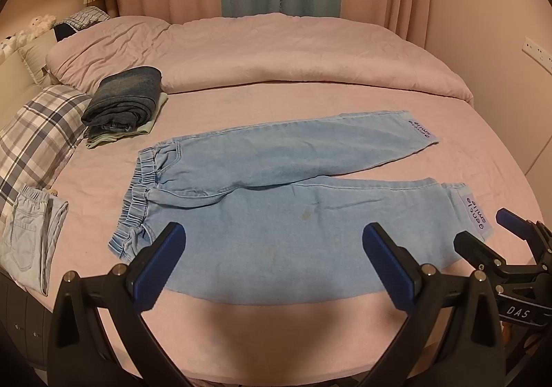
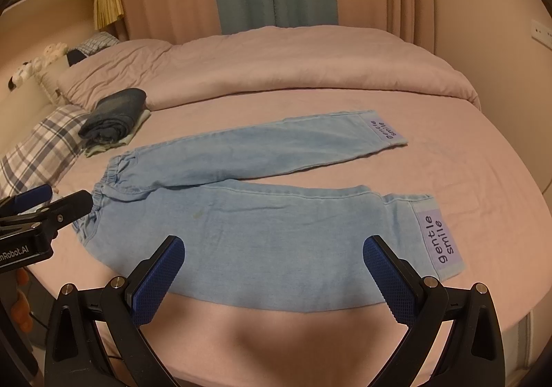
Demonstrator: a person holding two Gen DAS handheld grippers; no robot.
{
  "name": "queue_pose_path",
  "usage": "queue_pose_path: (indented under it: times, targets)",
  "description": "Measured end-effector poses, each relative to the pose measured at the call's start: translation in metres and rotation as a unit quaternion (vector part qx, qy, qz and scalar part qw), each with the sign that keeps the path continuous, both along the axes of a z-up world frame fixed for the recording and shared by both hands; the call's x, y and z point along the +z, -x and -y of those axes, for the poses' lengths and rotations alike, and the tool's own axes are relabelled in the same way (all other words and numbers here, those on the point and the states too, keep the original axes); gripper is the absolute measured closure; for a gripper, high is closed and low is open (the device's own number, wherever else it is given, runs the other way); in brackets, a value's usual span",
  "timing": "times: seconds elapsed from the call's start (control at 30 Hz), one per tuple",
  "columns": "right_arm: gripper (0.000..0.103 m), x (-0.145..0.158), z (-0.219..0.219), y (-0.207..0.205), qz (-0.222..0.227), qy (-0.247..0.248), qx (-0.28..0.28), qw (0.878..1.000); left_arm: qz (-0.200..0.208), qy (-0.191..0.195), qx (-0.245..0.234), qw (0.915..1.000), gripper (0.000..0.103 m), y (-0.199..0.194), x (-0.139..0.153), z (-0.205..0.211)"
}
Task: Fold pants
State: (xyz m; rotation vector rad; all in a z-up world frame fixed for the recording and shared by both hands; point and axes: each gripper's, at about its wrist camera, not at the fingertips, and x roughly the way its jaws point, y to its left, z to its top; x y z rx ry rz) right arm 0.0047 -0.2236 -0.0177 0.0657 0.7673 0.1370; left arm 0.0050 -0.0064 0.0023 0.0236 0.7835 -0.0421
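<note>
Two wide-open grippers hover over the near edge of the pink-sheeted bed (image 1: 345, 97), the left gripper (image 1: 272, 263) and the right gripper (image 2: 274, 264), neither holding anything. A pair of small light-blue denim pants (image 2: 262, 225) lies flat before them, elastic waistband (image 1: 138, 194) to the left, both legs spread toward the right, each ending in a lilac cuff label (image 2: 440, 240). Thin and soft, the cloth should be light and limp, sagging from wherever it is pinched. Best holds seem the thicker waistband edge and the near leg's hem, so the near leg can be lifted over the far one. A folded dark denim stack (image 1: 126, 99) sits well apart.
</note>
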Motion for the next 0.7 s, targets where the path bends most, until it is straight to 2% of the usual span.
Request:
queue_pose_path:
  times: [0.7]
  targets:
    - [0.000, 0.0042, 0.0002, 0.0027, 0.008, 0.002, 0.003, 1.000, 0.000, 0.002, 0.002, 1.0000, 0.000, 0.0063, 0.0021, 0.0031]
